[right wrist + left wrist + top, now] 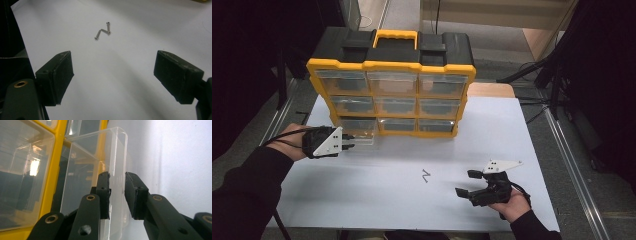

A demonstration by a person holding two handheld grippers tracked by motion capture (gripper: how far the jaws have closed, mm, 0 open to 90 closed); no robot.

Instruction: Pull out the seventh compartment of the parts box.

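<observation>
A yellow and black organizer [392, 65] with clear drawers stands upright at the back of the white table [492, 130]. Its bottom-left clear drawer [362, 134] is pulled partway out. My left gripper [349, 141] comes in from the left, shut on that drawer's front wall. In the left gripper view the drawer [100, 152] has its front lip between the jaws of my left gripper [117, 187]. My right gripper [466, 182] rests open near the front right of the table. Three small screws [426, 175] lie ahead of it, and the right gripper view shows the screws [103, 31] beyond the wide-open right gripper [113, 72].
Metal rails run along both sides of the table. Black stands and cables sit at the right of the table. A wooden surface [492, 90] shows behind the organizer at the right.
</observation>
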